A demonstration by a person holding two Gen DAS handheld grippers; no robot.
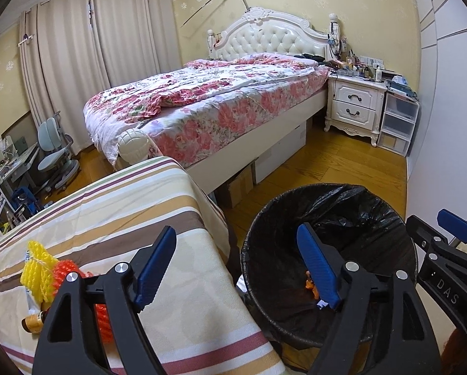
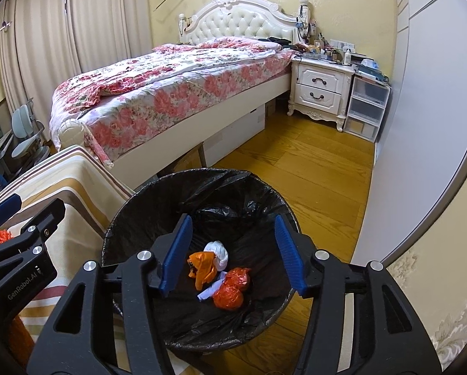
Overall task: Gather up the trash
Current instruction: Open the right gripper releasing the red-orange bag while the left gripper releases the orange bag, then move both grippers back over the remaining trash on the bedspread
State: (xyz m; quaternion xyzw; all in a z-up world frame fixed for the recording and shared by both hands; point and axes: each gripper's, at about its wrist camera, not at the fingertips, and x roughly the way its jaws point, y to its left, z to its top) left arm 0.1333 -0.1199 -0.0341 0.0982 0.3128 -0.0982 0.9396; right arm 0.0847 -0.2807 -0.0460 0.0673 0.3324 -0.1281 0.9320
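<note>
Right now both grippers are hanging over the bin end of the job, and neither one is carrying anything: the right gripper (image 2: 233,253) is sitting directly above the black-lined trash bin (image 2: 130,209) with its blue pads spread and only air between them, while the left gripper (image 1: 238,268) is standing wider apart still, straddling the edge where the striped cloth surface (image 1: 183,281) is meeting the bin. Down in the liner, an orange wrapper (image 2: 202,268), a white wad (image 2: 218,250), a red-orange crumpled bag (image 2: 233,290) and a pale scrap of paper (image 2: 209,292) are lying together at the bottom, so that part looks finished. What is waiting, as far as I can judge, is the pile on the cloth at the left: a yellow foam net (image 1: 38,268), a red-orange foam net (image 1: 67,273) touching it, and a small brown bottle (image 1: 33,323) lying just beside them, partly hidden behind the left gripper's frame. The sensible next move is probably swinging the left gripper back over that pile, keeping the jaws wide and coming down so one pad is landing on each side of a single net rather than pinching both at once, since the mesh is soft and will likely be squashing and snagging. Closing gently until the net is bunching, then lifting clear of the cloth before travelling, should be keeping the sheet from dragging along. The bottle may roll, so taking it across its body looks safer.
</note>
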